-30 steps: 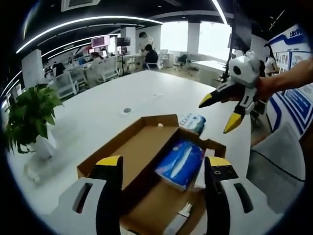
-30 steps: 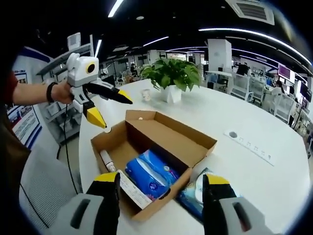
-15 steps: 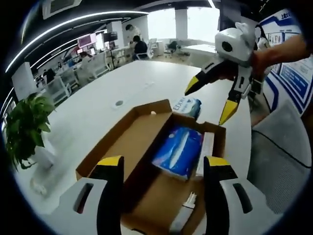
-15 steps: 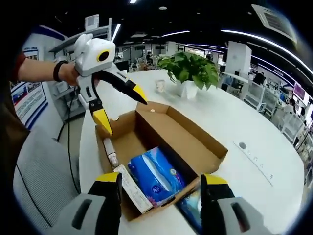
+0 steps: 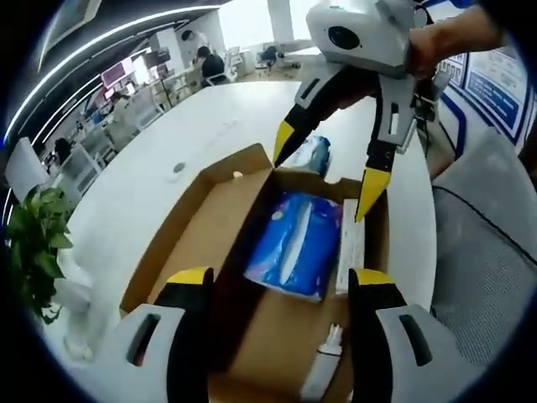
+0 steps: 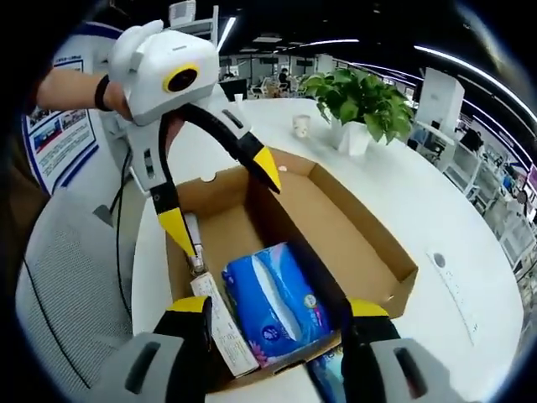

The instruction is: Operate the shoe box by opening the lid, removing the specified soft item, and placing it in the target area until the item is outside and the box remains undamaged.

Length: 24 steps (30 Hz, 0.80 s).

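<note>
Both tongs [image 5: 327, 180] [image 6: 220, 197] wide above shoe box [image 6: 382, 243].

Matt brown cardboard shoe box [image 5: 180, 243], glossy blue plastic tissue pack [image 5: 294, 245], smooth white table [image 5: 159, 138]

You work at a large white bench [image 5: 201, 143] with a rounded edge. The open cardboard shoe box [image 6: 369, 243] sits directly on it, lid folded flat beside the tray. Just beyond the box's far end lies a second blue-and-white soft pack [image 5: 312, 155], touching or nearly touching the cardboard. A potted green plant [image 6: 357, 105] in a white pot stands well apart, with a small paper cup [image 6: 300, 126] near it. A round grommet [image 5: 178, 168] is set in the bench surface.
</note>
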### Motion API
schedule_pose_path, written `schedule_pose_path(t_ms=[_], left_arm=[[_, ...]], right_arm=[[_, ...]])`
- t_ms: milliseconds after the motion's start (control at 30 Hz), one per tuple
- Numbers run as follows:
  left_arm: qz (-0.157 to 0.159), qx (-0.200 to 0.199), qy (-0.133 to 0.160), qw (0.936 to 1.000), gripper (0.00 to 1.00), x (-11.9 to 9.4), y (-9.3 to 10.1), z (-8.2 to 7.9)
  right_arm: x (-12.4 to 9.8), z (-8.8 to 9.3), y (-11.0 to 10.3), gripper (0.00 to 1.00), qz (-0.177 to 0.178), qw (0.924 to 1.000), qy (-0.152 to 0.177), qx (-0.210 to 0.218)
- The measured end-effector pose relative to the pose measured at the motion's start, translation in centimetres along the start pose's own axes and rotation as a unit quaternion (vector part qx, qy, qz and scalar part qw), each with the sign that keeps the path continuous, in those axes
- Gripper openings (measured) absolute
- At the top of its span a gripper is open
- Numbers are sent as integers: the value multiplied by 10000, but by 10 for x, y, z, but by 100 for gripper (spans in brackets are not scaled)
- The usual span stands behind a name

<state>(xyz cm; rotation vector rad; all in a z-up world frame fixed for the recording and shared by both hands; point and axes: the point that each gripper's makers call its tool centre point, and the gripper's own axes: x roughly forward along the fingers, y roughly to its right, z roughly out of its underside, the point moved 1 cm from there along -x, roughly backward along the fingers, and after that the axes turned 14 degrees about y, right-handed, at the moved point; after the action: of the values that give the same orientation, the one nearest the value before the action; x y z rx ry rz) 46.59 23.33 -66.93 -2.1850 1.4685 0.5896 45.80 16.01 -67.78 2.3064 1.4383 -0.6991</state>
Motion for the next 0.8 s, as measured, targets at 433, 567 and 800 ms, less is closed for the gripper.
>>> schedule_pose_path(t_ms=[433, 567, 800], left_arm=[[263, 272, -282, 9989, 64, 26, 2, 10], [237, 88, -287, 9993, 64, 32, -2, 16], [385, 120, -342, 9986, 62, 43, 4, 21]], right_arm=[[25, 10, 1, 60, -324, 9979, -384, -402], [33, 18, 6, 60, -340, 9974, -494, -399], [42, 34, 1, 60, -578, 9924, -840, -690]])
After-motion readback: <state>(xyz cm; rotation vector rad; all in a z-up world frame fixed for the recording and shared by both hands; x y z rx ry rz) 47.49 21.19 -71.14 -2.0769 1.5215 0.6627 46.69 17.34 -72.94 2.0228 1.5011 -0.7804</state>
